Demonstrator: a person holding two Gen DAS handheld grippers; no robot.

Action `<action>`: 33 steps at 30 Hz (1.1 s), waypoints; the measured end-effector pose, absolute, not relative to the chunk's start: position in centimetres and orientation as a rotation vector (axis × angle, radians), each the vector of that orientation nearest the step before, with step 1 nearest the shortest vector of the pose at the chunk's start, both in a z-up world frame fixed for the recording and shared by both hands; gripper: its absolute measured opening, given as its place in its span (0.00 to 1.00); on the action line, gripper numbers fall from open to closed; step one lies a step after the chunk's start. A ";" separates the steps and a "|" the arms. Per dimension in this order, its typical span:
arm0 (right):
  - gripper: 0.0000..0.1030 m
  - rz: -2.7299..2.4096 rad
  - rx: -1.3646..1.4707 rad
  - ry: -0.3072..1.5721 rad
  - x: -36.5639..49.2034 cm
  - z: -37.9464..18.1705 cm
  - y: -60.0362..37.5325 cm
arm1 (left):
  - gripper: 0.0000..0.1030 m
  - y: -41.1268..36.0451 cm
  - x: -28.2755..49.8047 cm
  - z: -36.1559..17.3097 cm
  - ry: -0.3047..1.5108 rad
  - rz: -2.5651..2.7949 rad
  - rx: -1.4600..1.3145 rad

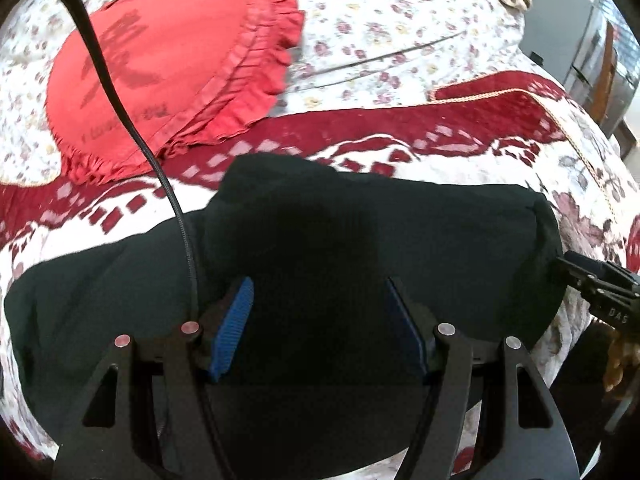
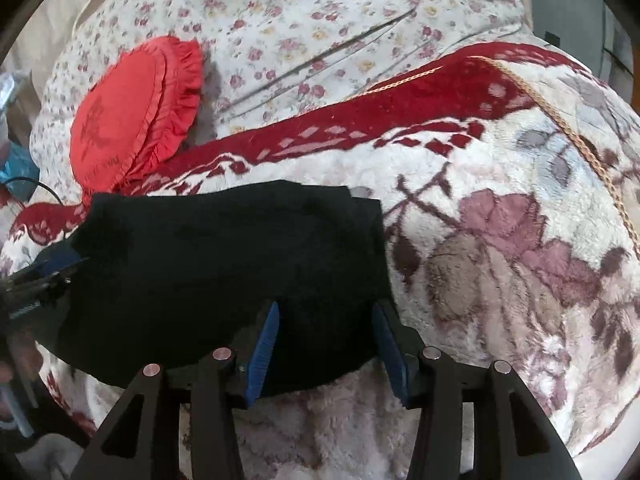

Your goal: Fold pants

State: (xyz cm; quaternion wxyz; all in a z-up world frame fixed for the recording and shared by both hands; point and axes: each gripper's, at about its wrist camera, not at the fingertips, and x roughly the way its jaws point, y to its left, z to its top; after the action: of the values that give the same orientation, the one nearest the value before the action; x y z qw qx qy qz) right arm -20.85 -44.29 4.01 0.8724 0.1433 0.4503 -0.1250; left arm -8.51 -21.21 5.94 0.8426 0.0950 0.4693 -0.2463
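Note:
The black pants (image 1: 360,248) lie folded into a compact rectangle on a plush red-and-white blanket (image 1: 460,132). My left gripper (image 1: 320,288) is open, its blue pads (image 1: 236,320) just above the near part of the pants. In the right wrist view the pants (image 2: 224,264) lie left of centre. My right gripper (image 2: 326,314) is open over their near right corner. The right gripper also shows at the right edge of the left wrist view (image 1: 576,268); the left gripper shows at the left edge of the right wrist view (image 2: 64,264).
A red ruffled round cushion (image 1: 172,64) lies beyond the pants on a floral sheet (image 1: 400,24). A black cable (image 1: 120,92) hangs across the left wrist view. Dark furniture (image 1: 560,32) stands past the bed's far right edge. The blanket (image 2: 500,220) spreads to the right.

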 end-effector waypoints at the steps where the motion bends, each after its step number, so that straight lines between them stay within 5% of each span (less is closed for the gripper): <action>1: 0.47 -0.264 0.304 0.938 -21.2 4.2 -44.5 | 0.65 -21.8 -8.5 5.9 0.995 -0.532 0.210; 14: 0.55 -0.255 0.448 0.921 -24.2 4.1 -46.0 | 0.76 -29.0 -8.5 6.9 1.032 -0.738 0.232; 33: 0.67 -0.151 0.662 0.886 -24.0 1.1 -45.7 | 0.76 -42.5 -7.1 4.3 1.079 -1.066 0.451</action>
State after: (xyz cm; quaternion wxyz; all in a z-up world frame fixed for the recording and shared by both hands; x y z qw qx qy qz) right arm -23.95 -45.70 1.11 0.8481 0.3142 0.4205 -0.0716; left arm -7.06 -42.50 4.27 0.7029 0.2028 0.4850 -0.4791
